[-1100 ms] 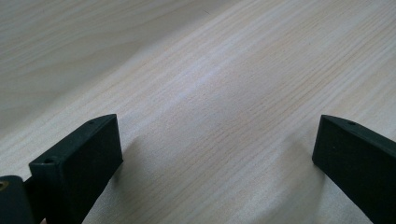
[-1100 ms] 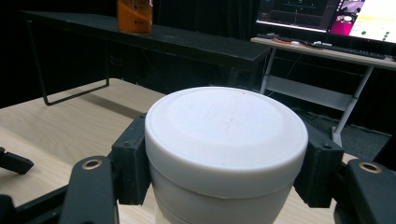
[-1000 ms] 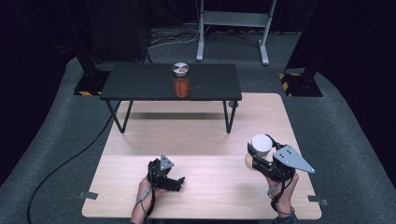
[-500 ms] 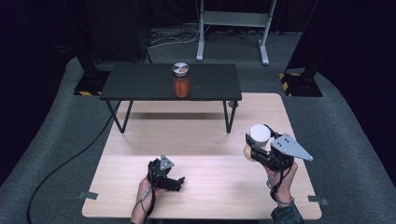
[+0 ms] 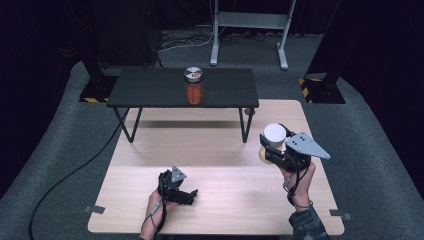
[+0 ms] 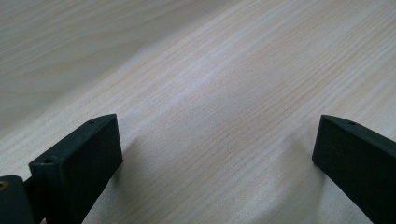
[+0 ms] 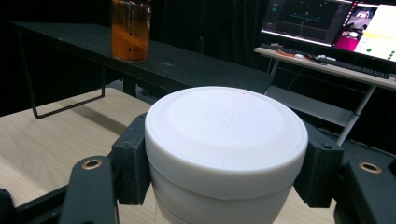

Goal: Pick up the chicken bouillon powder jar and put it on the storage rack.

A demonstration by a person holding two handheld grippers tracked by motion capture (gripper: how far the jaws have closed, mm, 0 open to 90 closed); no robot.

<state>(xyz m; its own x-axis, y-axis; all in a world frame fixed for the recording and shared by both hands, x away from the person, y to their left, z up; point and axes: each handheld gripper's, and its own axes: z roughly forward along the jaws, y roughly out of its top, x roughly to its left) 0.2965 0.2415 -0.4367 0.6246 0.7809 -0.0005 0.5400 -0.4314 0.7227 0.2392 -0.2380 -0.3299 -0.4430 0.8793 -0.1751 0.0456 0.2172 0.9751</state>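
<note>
My right gripper [image 5: 270, 147] is shut on a white-lidded jar [image 5: 273, 136] and holds it upright above the right side of the wooden table [image 5: 220, 200]. In the right gripper view the jar's white lid [image 7: 226, 128] sits between the two black jaws. A jar of orange contents [image 5: 193, 86] with a metal lid stands on the black bench [image 5: 150, 87] at the back, and it appears as an orange jar [image 7: 130, 29] in the right gripper view. My left gripper [image 5: 184, 195] rests low on the table near the front, its jaws wide apart over bare wood [image 6: 215, 116].
The black bench stands on thin metal legs [image 5: 127, 125] across the far half of the table. A cable [image 5: 65, 175] runs over the grey floor at the left. A desk with monitors [image 7: 336, 28] shows behind in the right gripper view.
My right gripper has lifted the white-lidded jar and carried it a little away from me, toward the bench. The left gripper has stayed put.
</note>
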